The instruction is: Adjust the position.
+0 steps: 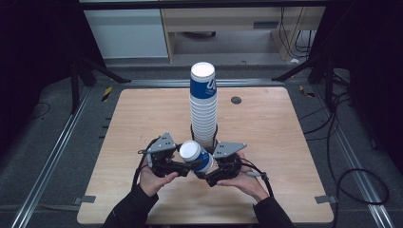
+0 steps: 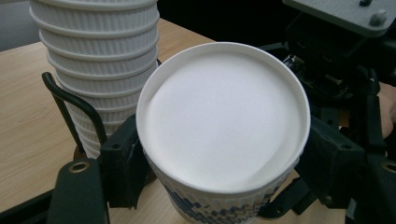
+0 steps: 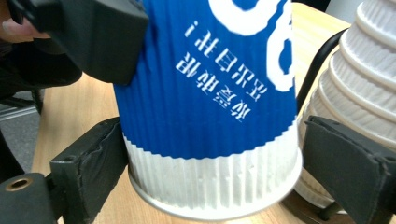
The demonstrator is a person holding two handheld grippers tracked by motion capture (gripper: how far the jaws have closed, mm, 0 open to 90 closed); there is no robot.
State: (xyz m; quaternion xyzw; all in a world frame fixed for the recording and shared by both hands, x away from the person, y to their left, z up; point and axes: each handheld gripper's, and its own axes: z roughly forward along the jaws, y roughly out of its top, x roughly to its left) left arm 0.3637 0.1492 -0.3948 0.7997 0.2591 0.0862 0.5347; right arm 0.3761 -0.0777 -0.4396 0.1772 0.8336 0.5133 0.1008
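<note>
A tall stack of upside-down paper cups [image 1: 203,107] stands at the table's centre in a black wire holder [image 2: 70,100]. In front of it a single blue-and-white ribbed cup [image 1: 197,156] hangs tilted above the table, with its white bottom turned up and to the left. My left gripper [image 1: 186,166] is shut on its blue wall near the bottom; in the left gripper view both pads [image 2: 122,158] press its sides. My right gripper [image 3: 219,163] stands open around the cup's rim end, and its right pad [image 3: 348,163] is clear of the rim.
The wooden table [image 1: 142,118] has a small round grommet [image 1: 236,99] behind the stack. Black frame legs [image 1: 95,66] stand at the back corners, with cables [image 1: 351,180] on the floor to the right. The stack [image 3: 369,79] is close beside the held cup.
</note>
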